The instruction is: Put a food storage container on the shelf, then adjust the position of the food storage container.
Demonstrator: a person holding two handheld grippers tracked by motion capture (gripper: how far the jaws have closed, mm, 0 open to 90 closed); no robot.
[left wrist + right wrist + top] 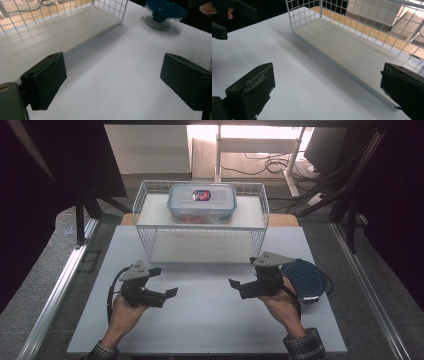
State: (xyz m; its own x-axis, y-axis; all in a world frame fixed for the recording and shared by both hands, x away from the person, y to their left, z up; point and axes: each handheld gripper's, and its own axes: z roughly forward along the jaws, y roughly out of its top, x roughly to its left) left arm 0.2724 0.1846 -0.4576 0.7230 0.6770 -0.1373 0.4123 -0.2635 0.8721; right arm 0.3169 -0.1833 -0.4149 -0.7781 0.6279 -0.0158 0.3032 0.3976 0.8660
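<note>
My left gripper (164,281) hovers open over the white table (210,320) at the front left, held in a hand, with nothing between its jaws. My right gripper (243,272) is open too, at the front right, and points toward the left one. A round clear container with a dark blue lid (305,279) sits on the table just right of the right gripper; the left gripper view shows the round container (163,12) far off. A rectangular clear lidded box (202,202) with a label rests on top of the wire shelf rack (145,227).
The rack's lower board (62,32) is bare and open toward the front; the lower board (352,50) lies close ahead of the right jaws. Metal rails (60,285) run along both table sides. Cables and desk legs (270,165) lie on the floor behind.
</note>
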